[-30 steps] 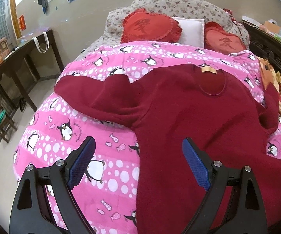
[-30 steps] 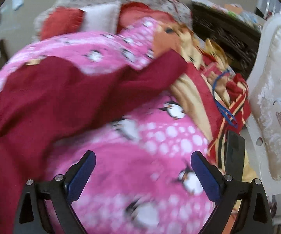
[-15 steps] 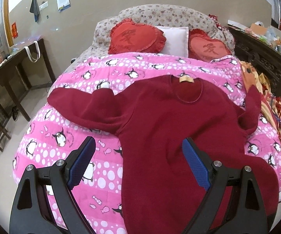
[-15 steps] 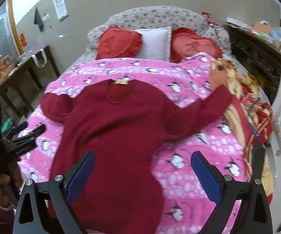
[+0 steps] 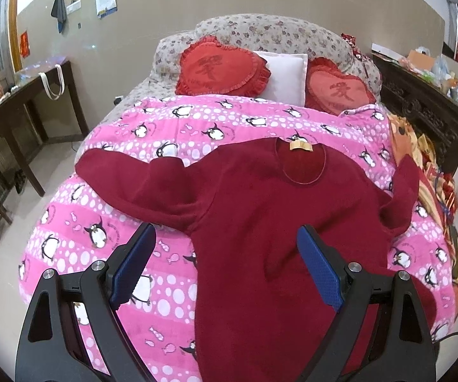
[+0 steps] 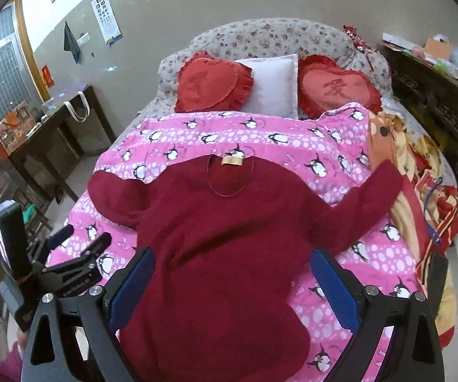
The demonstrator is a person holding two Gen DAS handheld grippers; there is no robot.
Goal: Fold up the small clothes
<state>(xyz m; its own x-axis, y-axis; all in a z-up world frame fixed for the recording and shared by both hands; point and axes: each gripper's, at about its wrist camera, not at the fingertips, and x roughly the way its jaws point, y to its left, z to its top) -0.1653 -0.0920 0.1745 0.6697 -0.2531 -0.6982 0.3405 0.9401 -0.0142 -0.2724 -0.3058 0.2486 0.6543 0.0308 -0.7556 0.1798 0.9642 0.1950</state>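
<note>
Left wrist view: your left gripper (image 5: 225, 267) and right gripper (image 6: 233, 286) both hang spread wide, empty, above the maroon sweater (image 5: 260, 210) lying flat on the pink penguin quilt (image 5: 101, 229), sleeves out.

the left gripper (image 5: 225, 264), black-framed with blue-padded fingers (image 5: 319, 272), is held with its jaws spread wide and nothing between them. the right gripper (image 6: 232, 289), of the same build, is likewise spread wide and holds nothing.

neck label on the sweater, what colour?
Tan/gold, on the neck label at the back of the dark red sweater collar. Clearest in the left wrist view.
</note>
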